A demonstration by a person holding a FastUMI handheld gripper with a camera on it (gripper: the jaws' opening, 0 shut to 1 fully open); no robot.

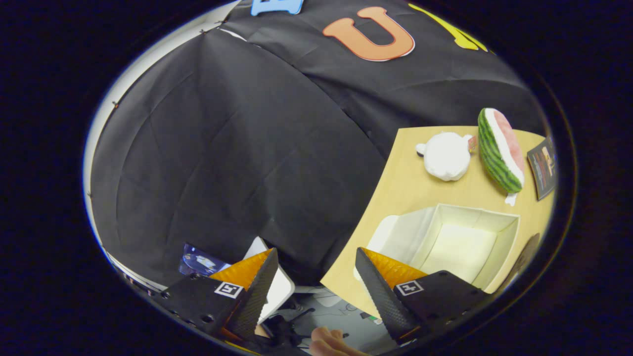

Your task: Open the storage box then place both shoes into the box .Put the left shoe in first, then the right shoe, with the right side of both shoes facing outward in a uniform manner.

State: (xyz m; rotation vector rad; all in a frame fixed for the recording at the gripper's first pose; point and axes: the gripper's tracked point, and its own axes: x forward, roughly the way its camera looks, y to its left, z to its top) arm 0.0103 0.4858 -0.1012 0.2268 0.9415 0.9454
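Note:
The white storage box (465, 242) lies open on the wooden table (410, 188), its inside bare and its lid (403, 237) folded out flat toward the table's edge. My gripper (316, 259) is open, held above and off the table's edge, with nothing between its fingers. One finger (371, 282) overlaps the box's lid side in the view; the other finger (259, 282) hangs over the space off the table. A dark curved shape (524, 257) beside the box may be a shoe; I cannot tell.
Beyond the box stand a white plush toy (446, 155), a watermelon-slice toy (499, 151) and a dark card (543, 168). A person's fingers (329, 341) show low between my fingers. A white sheet (277, 287) and a small screen (200, 261) lie off the table.

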